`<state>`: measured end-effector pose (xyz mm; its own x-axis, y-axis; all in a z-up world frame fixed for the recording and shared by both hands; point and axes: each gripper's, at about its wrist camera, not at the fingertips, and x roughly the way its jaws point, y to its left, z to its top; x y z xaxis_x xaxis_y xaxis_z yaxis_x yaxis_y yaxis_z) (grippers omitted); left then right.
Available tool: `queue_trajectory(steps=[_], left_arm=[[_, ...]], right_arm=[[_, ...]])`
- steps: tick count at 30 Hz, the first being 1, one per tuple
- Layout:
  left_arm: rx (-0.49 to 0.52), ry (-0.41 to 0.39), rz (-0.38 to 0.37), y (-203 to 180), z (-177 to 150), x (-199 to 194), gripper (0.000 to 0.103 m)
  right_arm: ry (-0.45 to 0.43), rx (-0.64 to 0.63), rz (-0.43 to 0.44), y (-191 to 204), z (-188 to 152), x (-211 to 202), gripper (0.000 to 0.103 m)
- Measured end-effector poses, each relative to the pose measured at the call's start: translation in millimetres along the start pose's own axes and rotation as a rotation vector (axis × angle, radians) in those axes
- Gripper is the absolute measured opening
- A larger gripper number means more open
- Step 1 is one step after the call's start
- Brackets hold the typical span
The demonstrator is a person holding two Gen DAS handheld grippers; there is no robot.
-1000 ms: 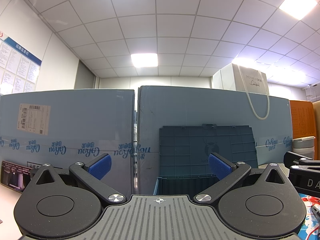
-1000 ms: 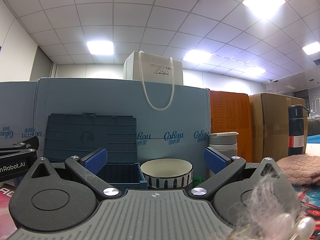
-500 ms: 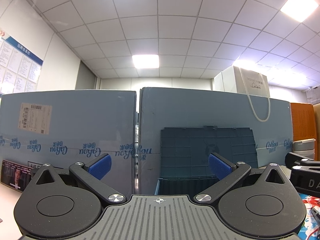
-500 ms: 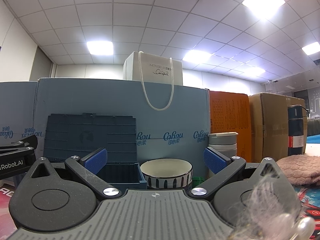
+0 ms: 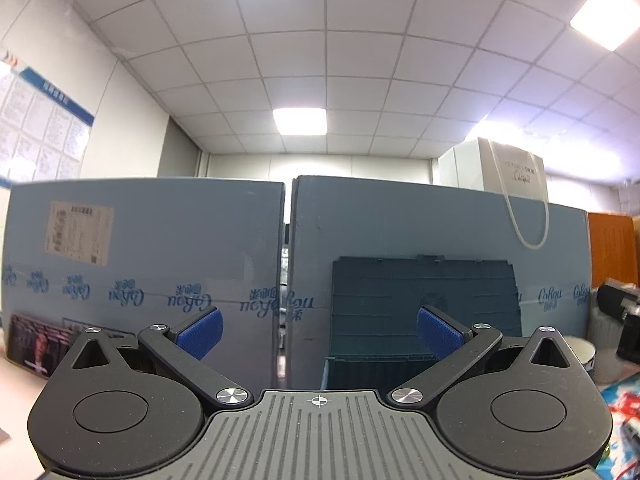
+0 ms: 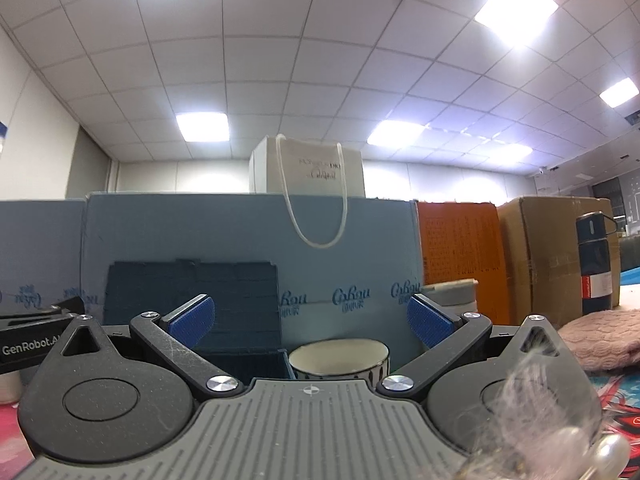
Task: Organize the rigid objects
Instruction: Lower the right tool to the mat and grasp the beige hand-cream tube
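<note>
Sitting low and dead ahead of my right gripper [image 6: 308, 322], the striped ceramic bowl [image 6: 339, 362] is the nearest rigid thing I can reach; its cream rim shows just above the gripper body, between the two blue pads [image 6: 191, 317], a little right of centre. It is round, so it has no long axis to line up with, and I judge the approach is simply forward and down over the rim. Just to its left, touching or nearly so, stands the dark blue plastic crate [image 6: 244, 362] with its lid [image 6: 192, 292] raised upright behind it, which I take to be the place for the objects. From my left gripper [image 5: 318, 334] the crate [image 5: 376, 372] lies ahead and to the right, and only a sliver of the bowl [image 5: 582, 354] shows far right, so the right hand is the nearer one. Both grippers have their fingers spread wide with nothing between them. Behind everything runs a wall of blue cartons [image 6: 352, 240], a white paper bag [image 6: 316, 172] on top, an orange box [image 6: 460, 256] and a dark flask [image 6: 596, 264] off to the right, and a pink knitted cloth [image 6: 596, 336] near the right gripper
</note>
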<state>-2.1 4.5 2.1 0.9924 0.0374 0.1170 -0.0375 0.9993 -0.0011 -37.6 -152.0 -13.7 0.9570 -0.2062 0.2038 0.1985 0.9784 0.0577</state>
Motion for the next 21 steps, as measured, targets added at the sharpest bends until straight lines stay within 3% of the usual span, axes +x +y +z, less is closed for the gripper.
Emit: queue_trajectory(steps=[5,11,14,17,21], left_arm=[[0.072,-0.013,-0.081,-4.6,11.0,-11.3,0.103],[0.055,-0.005,-0.181,-6.1,31.3,-19.1,0.103],[0.023,0.063,-0.261,-8.5,43.8,-12.7,0.103],[0.023,0.192,-0.384,-16.7,52.1,0.8,0.103],[0.046,0.294,-0.463,-33.2,55.8,11.1,0.103]], right_arm=[[-0.074,0.039,-0.02,-6.9,3.9,-13.5,0.103],[0.006,0.09,-0.113,-20.9,16.2,-14.7,0.103],[0.018,0.065,-0.131,-27.9,27.6,-17.7,0.103],[0.058,0.032,-0.115,-38.3,41.5,-17.6,0.103],[0.165,0.051,-0.099,-61.8,58.0,-13.3,0.103]])
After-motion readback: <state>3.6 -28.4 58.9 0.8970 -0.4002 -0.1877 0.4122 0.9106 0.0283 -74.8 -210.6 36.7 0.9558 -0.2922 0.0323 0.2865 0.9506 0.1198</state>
